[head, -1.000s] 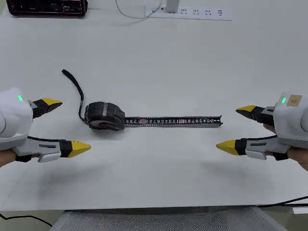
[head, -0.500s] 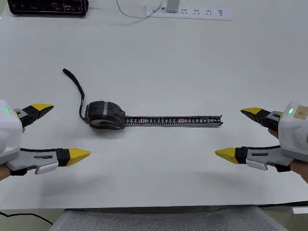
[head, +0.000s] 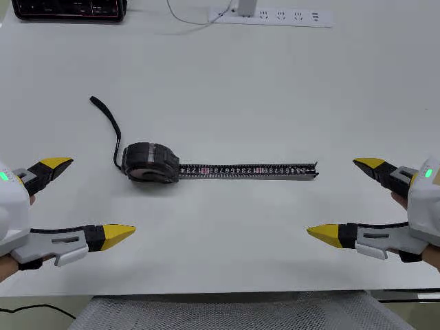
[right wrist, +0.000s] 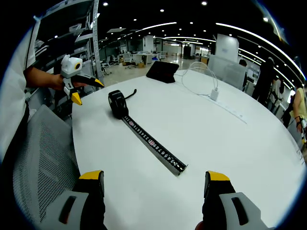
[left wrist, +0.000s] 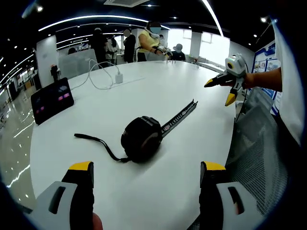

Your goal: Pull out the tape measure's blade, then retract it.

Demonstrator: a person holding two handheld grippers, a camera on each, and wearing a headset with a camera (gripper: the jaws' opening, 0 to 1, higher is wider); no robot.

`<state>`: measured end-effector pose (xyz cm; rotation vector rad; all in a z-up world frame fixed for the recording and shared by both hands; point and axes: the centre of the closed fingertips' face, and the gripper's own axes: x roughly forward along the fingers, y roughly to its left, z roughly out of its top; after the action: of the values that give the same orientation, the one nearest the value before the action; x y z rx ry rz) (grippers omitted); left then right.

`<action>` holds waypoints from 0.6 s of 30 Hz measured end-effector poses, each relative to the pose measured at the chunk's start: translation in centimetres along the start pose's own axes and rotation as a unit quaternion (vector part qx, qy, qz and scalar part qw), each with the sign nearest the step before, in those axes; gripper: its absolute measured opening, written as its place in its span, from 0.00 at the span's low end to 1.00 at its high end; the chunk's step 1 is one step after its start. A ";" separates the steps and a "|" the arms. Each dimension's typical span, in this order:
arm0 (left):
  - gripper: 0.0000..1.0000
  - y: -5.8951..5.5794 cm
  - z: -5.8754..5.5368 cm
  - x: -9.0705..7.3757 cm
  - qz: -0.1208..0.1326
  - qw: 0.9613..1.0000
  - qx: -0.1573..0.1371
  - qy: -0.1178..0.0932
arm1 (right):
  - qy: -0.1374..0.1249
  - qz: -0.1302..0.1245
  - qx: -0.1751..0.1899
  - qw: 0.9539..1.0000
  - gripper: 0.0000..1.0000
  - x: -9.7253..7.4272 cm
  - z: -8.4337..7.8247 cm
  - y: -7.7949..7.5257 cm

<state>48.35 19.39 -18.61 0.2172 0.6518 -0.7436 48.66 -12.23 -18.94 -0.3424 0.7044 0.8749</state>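
Observation:
A black tape measure (head: pixel 150 163) lies on the white table (head: pixel 227 89), its blade (head: pixel 247 170) pulled out to the right and resting flat, with a black wrist strap (head: pixel 108 124) trailing up-left. My left gripper (head: pixel 88 199) is open, to the left of the case and apart from it. My right gripper (head: pixel 347 199) is open, just right of the blade's tip (head: pixel 315 168) without touching. The case (left wrist: pixel 140 138) and blade (left wrist: pixel 180 115) lie ahead of the left gripper (left wrist: pixel 146 184). The blade (right wrist: pixel 152 142) and case (right wrist: pixel 117 103) lie ahead of the right gripper (right wrist: pixel 156 189).
A white power strip (head: pixel 271 15) with a cable sits at the table's far edge. A dark tablet (head: pixel 67 9) stands at the far left corner. A mesh chair back (head: pixel 227 313) is below the near edge. Several people stand beyond the table (left wrist: pixel 144 40).
Both grippers have drawn back towards the near edge of the table and slightly outward. The tape measure and its extended blade have not moved.

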 end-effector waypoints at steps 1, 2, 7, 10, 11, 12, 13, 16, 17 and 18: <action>0.90 -0.1 0.0 -0.1 0.001 1.000 -0.002 -0.001 | 0.001 -0.002 -0.002 1.000 0.85 -0.1 -0.1 0.0; 0.91 -0.1 0.0 -0.2 0.005 1.000 -0.002 -0.003 | 0.000 -0.001 -0.002 1.000 0.85 -0.1 -0.2 0.1; 0.92 -0.5 -0.5 -0.4 0.006 1.000 -0.004 -0.004 | 0.002 0.001 0.001 1.000 0.87 -0.3 -0.5 0.6; 0.93 -1.0 -0.6 -0.5 0.004 1.000 -0.011 -0.005 | -0.001 0.001 0.005 1.000 0.89 -0.5 -0.6 0.9; 0.93 -1.1 -0.8 -0.5 0.003 1.000 -0.013 -0.003 | -0.003 0.001 0.007 1.000 0.89 -0.5 -0.6 1.0; 0.94 -1.2 -0.9 -0.5 0.003 1.000 -0.015 -0.003 | -0.003 0.001 0.009 1.000 0.90 -0.6 -0.6 1.1; 0.94 -1.3 -0.9 -0.6 0.003 1.000 -0.016 -0.003 | -0.003 0.001 0.010 1.000 0.90 -0.6 -0.7 1.1; 0.95 -1.5 -1.1 -0.7 0.005 1.000 -0.026 -0.006 | -0.008 -0.002 0.019 1.000 0.92 -0.7 -0.8 1.1; 0.95 -1.5 -1.2 -0.8 0.005 1.000 -0.028 -0.006 | -0.008 -0.003 0.018 1.000 0.92 -0.7 -0.9 1.2; 0.95 -1.5 -1.3 -0.8 0.004 1.000 -0.030 -0.005 | -0.006 -0.004 0.018 1.000 0.92 -0.7 -1.0 1.2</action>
<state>46.27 19.22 -19.07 0.1614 0.6626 -0.7162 46.97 -12.45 -19.15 -0.3078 0.7051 0.8547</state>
